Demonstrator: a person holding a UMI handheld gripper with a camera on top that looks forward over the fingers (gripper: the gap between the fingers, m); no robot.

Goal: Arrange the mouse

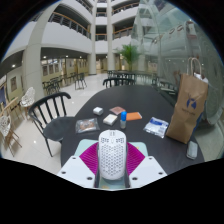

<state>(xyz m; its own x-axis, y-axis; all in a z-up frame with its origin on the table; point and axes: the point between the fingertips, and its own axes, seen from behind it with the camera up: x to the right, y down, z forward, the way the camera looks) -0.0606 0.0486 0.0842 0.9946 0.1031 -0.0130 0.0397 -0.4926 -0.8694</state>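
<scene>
Clamped between my two fingers point(113, 160) sits the white perforated mouse point(112, 153), my jaws grasping it from both sides above the near edge of the dark bench point(140, 105). Farther off, small packets point(110, 118) lie mid-bench; a brown paper bag point(187, 108) stands right.

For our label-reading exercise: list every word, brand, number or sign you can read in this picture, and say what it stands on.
None can be read.
Brown paper bag: no print visible.
Small packets on the dark table: markings too small.
White perforated mouse between the gripper's fingers: no visible logo.
</scene>
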